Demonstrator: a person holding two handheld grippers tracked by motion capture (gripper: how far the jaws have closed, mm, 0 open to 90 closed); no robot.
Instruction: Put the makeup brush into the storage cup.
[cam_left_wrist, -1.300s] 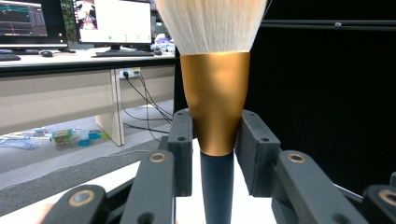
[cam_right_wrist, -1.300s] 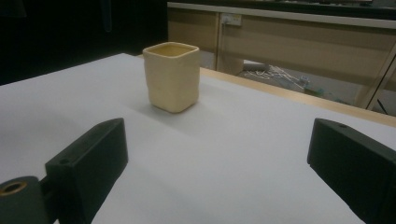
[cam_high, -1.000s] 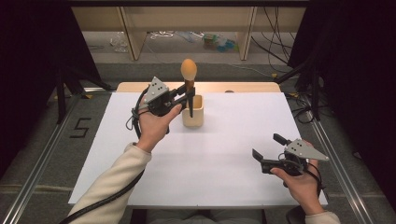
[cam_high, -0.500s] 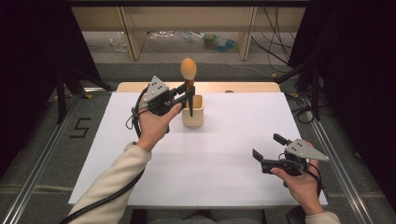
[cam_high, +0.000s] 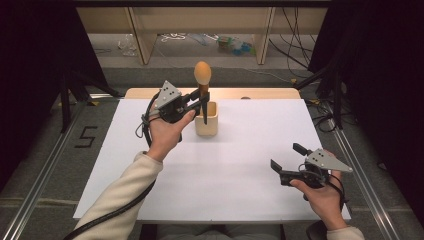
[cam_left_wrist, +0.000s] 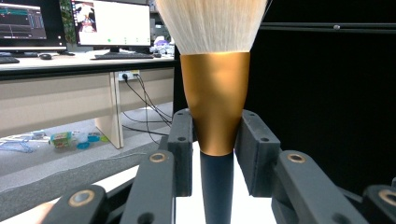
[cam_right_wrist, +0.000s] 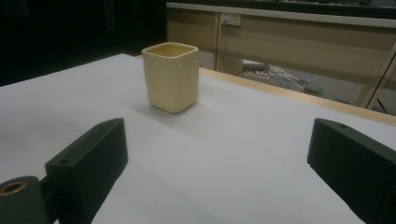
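White sheeting covers the worktop (cam_high: 220, 165), with black curtains at either side and pale wooden furniture beyond its far edge. We see the left claw (cam_high: 202, 101) clenched on a makeup brush (cam_high: 202, 75), and the left gripper view shows why the grip sits where it does: the pads (cam_left_wrist: 182, 140) press at the narrow foot of the gold ferrule, just where it meets the dark handle, so the flare above likely keeps the brush from slipping down. The brush stands upright, bristles on top, directly over the cream cup (cam_high: 206, 120) near the far middle of the worktop. We judge that this upright hold suits either lowering the handle into the cup or lifting it clear; which one we cannot tell.

The right claw (cam_high: 290, 162) hangs released and empty near the front right corner, well apart from the cup, its jaws spread wide with bare sheet between them. We take it to be idle, parked out of the way.

From above, the lower end of the handle is lost behind the claw and the cup rim, so we cannot say whether it is already inside the cup. In the right gripper view the cup (cam_right_wrist: 171, 77) appears with nothing rising from it, though its inside is hidden. The bristle tips are cut off at the top of the left gripper view.
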